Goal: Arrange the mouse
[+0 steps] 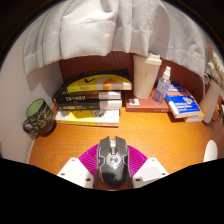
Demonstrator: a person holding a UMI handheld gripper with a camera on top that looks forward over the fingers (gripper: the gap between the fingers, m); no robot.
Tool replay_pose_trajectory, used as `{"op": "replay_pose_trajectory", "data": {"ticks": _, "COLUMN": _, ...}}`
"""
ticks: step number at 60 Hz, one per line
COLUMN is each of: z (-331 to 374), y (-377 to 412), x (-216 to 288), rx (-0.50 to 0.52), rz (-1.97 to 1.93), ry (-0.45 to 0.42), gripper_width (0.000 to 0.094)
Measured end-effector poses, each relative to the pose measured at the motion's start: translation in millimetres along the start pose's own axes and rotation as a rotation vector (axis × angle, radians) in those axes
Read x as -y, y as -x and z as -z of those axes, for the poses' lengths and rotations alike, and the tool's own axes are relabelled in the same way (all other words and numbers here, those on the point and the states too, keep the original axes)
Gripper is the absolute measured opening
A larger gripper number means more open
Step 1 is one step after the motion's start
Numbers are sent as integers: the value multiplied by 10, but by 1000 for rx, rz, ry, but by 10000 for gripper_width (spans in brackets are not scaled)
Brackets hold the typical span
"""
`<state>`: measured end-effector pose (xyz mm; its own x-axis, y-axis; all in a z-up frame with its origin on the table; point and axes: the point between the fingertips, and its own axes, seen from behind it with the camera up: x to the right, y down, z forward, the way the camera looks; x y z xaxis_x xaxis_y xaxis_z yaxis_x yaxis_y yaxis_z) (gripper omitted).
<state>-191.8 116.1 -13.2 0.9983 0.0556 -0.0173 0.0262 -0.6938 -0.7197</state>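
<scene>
Black mouse (112, 160) sits between the two fingers of the gripper (112, 172), its sides against the pink pads (90, 157), so the fingers hold it over the wooden desk (70, 140). Beyond lie stacked books (92, 96), a mug (39, 117) and a spray bottle (162, 85).

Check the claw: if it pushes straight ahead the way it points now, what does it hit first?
The claw has the mouse between its fingers. Ahead is bare desk, then probably the stack of books beside the white bottle. Depth is hard to judge.
</scene>
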Motion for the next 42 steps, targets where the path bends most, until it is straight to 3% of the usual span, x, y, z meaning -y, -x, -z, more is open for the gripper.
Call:
{"op": "replay_pose_trajectory", "data": {"ticks": 7, "z": 315, "y": -135, "x": 326, "rx": 62, "rz": 18, "ry": -40, "gripper_width": 395}}
{"op": "replay_pose_trajectory", "data": {"ticks": 17, "z": 1353, "y": -925, "x": 1128, "rx": 78, "rz": 50, "ry": -221, "gripper_width": 400}}
{"op": "replay_pose_trajectory", "data": {"ticks": 26, "z": 2153, "y": -2071, "x": 1533, "rx": 1, "rz": 73, "ry": -348, "gripper_width": 393}}
{"op": "replay_pose_trajectory", "data": {"ticks": 33, "z": 2325, "y": -2991, "x": 1418, "rx": -56, "rz": 26, "ry": -356, "gripper_width": 389}}
{"op": "replay_pose_trajectory", "data": {"ticks": 42, "z": 2075, "y": -3929, "x": 783, "rx": -130, "rz": -36, "ry": -256, "gripper_width": 388}}
